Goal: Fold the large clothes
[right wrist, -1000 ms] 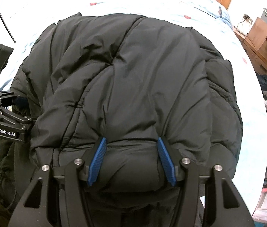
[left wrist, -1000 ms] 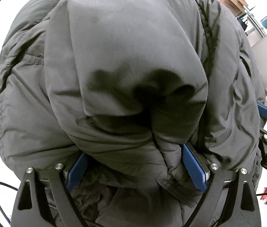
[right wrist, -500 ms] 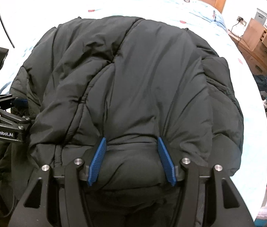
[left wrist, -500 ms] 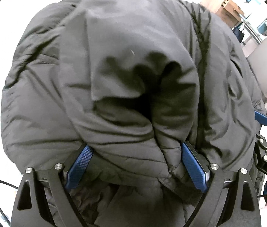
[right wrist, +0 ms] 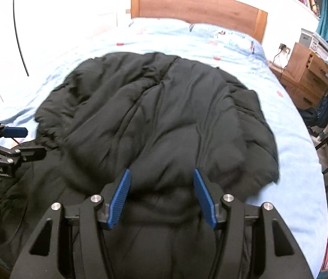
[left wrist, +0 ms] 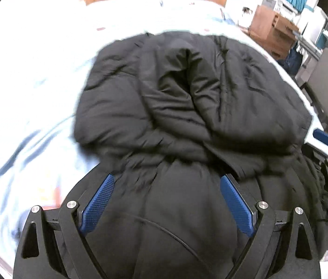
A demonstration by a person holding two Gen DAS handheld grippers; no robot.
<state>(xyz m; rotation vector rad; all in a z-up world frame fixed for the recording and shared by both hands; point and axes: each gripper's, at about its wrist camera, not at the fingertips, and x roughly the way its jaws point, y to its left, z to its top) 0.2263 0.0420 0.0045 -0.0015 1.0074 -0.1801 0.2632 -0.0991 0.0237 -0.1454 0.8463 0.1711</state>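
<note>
One black puffer jacket point(right wrist: 164, 116) lies bunched on one bed point(right wrist: 292, 158) with a light blue sheet, filling the middle of both frames. Two tools work it: the left tool point(left wrist: 167, 203) and the right tool point(right wrist: 161, 196) each pinch a thick fold of its near edge between blue pads. One wooden headboard point(right wrist: 196, 5) sits at the top, one wooden cabinet point(right wrist: 303, 74) at the right.
</note>
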